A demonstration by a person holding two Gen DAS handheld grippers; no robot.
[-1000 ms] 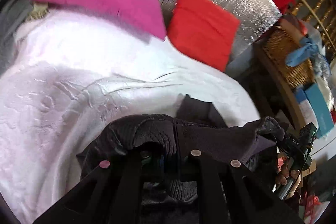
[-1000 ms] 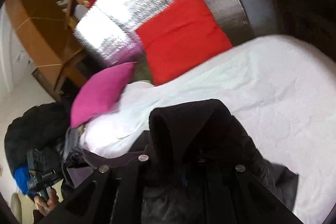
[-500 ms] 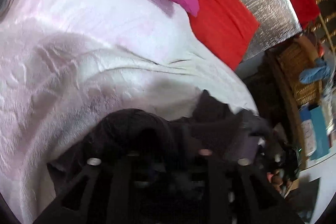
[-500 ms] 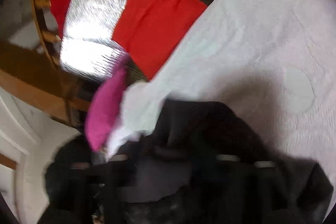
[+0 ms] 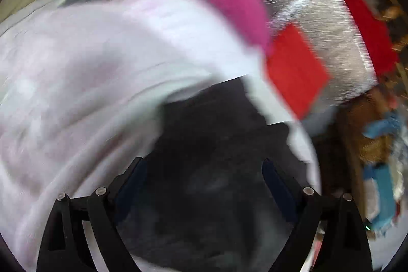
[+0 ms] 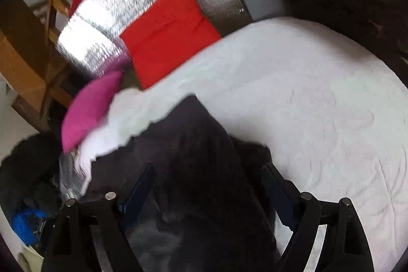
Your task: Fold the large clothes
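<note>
**Two grippers released above one dark garment**

Both of my grippers stand over the dark purple-black knitted garment [image 6: 204, 170], which lies bunched on the white textured bedspread [image 6: 318, 98]. My left gripper [image 5: 201, 170] is opening, its pads clear of the cloth spread below and ahead of them. My right gripper [image 6: 207, 177] gapes wide, gripping nothing. I judge the fold unfinished: edges look uneven, and smoothing remains.
</note>
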